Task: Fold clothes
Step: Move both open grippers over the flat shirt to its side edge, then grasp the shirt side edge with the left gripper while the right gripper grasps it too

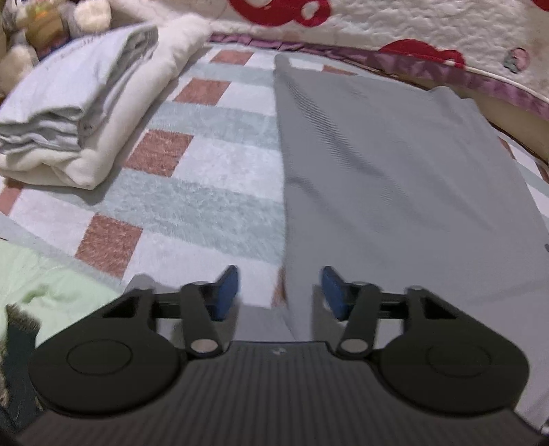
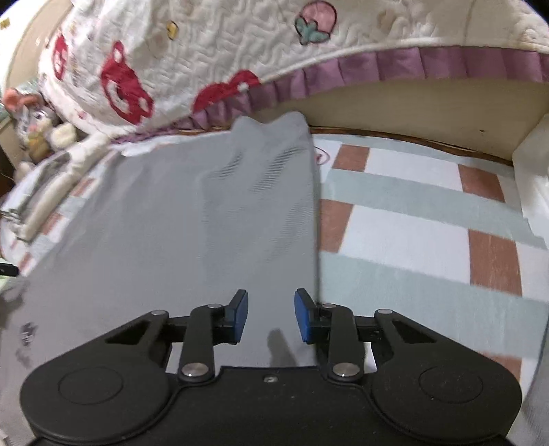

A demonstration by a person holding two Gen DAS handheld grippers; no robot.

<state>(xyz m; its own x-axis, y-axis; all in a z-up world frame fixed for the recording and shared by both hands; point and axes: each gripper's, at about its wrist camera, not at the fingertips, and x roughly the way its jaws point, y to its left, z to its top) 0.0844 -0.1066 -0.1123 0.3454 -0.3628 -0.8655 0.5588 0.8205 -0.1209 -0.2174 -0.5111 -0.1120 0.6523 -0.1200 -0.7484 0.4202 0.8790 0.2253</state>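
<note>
from my left wrist, my left gripper hangs over the near left edge of the grey garment, which lies flat and lengthwise on the checked blanket, running away toward the quilted cover. my blue pads stand partly apart with nothing pinched; the garment's long edge runs up between them. a stack of folded clothes sits well apart at the left.

from my right wrist, my right gripper hovers over the garment's near right side, its long right edge passing just inside my right pad. those fingers too are half-spread and empty, cloth below them but not squeezed.

the fabric looks thin, light and limp, a fine knit that will drape and sag, perhaps slide on the fleecy blanket. i judge the best hold is at the two near corners, pinching through every layer, so the cloth lifts evenly and folds away from me.
</note>
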